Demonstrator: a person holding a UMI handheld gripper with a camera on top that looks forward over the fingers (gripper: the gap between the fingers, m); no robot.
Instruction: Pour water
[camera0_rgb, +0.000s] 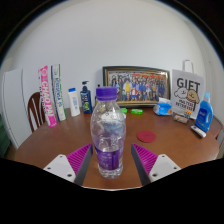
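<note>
Upright at twelve o'clock between the gripper's (110, 163) parted purple-padded fingers (77, 158), neither touching it, a clear plastic water bottle with purple cap (108, 134) stands on the round wooden table (50, 140).

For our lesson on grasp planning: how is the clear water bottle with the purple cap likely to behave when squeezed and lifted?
The water bottle looks thin-walled, so it may dent under a squeeze. It seems nearly full, so probably heavy for its size. Tall and narrow, it could tip if nudged near the purple cap.
</note>
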